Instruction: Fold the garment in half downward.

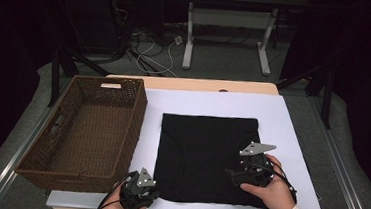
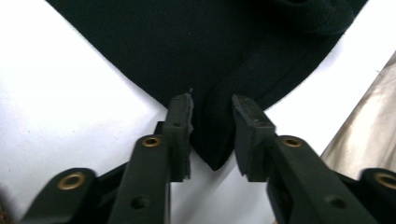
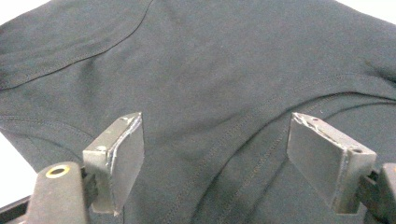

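Left claw (image 2: 212,109) brackets the near corner of a folded black garment (image 1: 204,156), pads not quite pressing; right claw (image 3: 215,154) hovers wide apart above it.

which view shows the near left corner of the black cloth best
The left gripper view: the corner sits close up between the left gripper and its jaws. The high view shows the whole black cloth flat, that corner small. The right gripper view shows seams elsewhere on the cloth.
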`<state>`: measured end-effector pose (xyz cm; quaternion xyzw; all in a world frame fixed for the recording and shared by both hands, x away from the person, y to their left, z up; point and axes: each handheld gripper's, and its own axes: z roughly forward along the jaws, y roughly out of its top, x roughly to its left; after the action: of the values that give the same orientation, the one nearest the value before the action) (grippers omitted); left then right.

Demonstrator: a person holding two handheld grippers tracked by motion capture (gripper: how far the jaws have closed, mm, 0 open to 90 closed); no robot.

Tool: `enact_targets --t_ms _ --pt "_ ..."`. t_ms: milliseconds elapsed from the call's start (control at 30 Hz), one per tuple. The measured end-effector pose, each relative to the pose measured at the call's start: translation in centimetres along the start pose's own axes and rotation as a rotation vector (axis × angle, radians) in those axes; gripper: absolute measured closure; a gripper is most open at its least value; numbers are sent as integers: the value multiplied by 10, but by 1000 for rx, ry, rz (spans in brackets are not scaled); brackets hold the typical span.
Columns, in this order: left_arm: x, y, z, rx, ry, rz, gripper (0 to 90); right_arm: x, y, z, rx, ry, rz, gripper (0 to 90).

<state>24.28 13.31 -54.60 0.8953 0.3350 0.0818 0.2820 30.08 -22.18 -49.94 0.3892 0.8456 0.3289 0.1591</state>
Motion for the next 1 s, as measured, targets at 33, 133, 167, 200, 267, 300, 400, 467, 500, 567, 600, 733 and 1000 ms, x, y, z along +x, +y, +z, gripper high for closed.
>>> enact_targets --t_ms 33,133,167,200,267,300,400,467,500,567,600,733,1000 --pt "0 0 1 -7 -1 -13 740 0 0 0 -2 3 4 198" --pt "1 1 1 -5 -1 -9 836 0 0 0 0 -1 6 202" --pt "1 2 1 -1 -6 -21 843 -1 0 0 -2 -1 9 204" --pt "2 3 0 4 -1 -12 847 -1 0 0 -5 3 11 204" --pt "1 4 1 5 -8 -13 852 -1 0 -1 -4 0 10 206" --pt "1 5 1 3 -12 -8 853 -1 0 -1 -7 -3 14 208" --pt "-3 10 -2 -8 -26 8 857 -2 0 -2 -12 1 19 208" --pt "-6 16 -4 -29 -55 9 857 -2 1 -2 -9 0 24 208" --pt "-7 19 -5 -38 -61 15 857 -2 1 -2 -13 2 21 208" --pt "-9 24 -6 -43 -77 34 858 -2 1 -3 -18 1 17 208" --pt "-11 26 -5 -46 -83 42 858 -2 2 -4 -19 1 22 208" --pt "-18 36 -1 -47 -108 80 858 -3 2 -5 -25 -5 18 211" --pt "-34 56 8 -52 -152 154 858 -4 3 -9 -31 -6 20 211"
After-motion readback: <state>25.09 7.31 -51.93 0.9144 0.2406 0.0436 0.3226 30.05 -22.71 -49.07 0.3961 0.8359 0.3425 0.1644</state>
